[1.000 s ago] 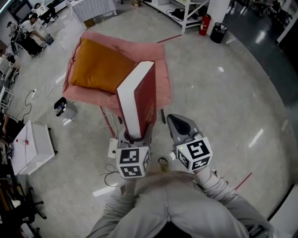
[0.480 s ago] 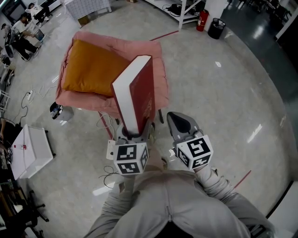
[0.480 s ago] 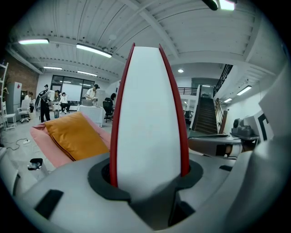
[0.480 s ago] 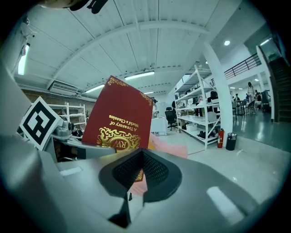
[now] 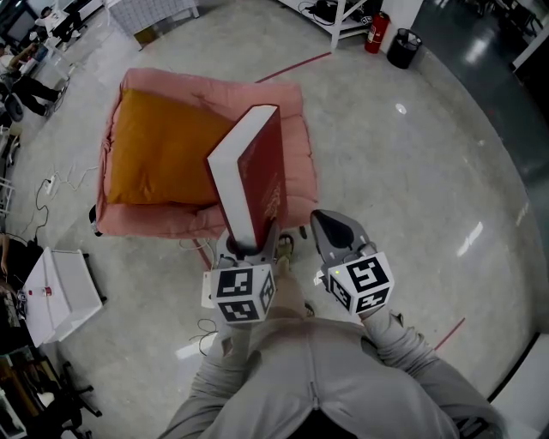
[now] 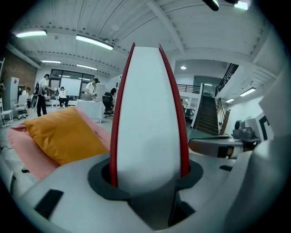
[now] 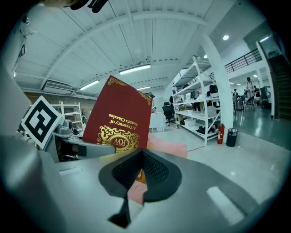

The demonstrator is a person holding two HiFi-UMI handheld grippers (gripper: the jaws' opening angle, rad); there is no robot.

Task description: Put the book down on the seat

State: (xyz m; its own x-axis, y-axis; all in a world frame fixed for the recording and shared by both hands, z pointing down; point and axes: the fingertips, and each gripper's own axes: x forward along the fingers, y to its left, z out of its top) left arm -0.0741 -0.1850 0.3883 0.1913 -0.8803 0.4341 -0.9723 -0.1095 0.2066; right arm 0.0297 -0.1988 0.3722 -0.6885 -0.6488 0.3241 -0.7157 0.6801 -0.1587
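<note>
A thick red book (image 5: pixel 260 174) with white page edges stands upright, and my left gripper (image 5: pixel 247 247) is shut on its lower end. In the left gripper view the book (image 6: pixel 148 127) fills the space between the jaws. It hangs over the near edge of the pink seat (image 5: pixel 287 107), which holds an orange cushion (image 5: pixel 159 150) on its left part. My right gripper (image 5: pixel 331 226) hovers just right of the book with its jaws together and nothing in them. The right gripper view shows the book's gold-printed cover (image 7: pixel 119 118) to the left.
A white box (image 5: pixel 53 285) sits on the floor at the left, with cables near it. A fire extinguisher (image 5: pixel 381 19) and a black bin (image 5: pixel 407 41) stand by a white shelf at the back. The polished floor spreads to the right.
The seat and cushion have drawn closer and lie lower in the head view, so the book's top now stands over the seat's near edge. Both grippers keep the same pose.
</note>
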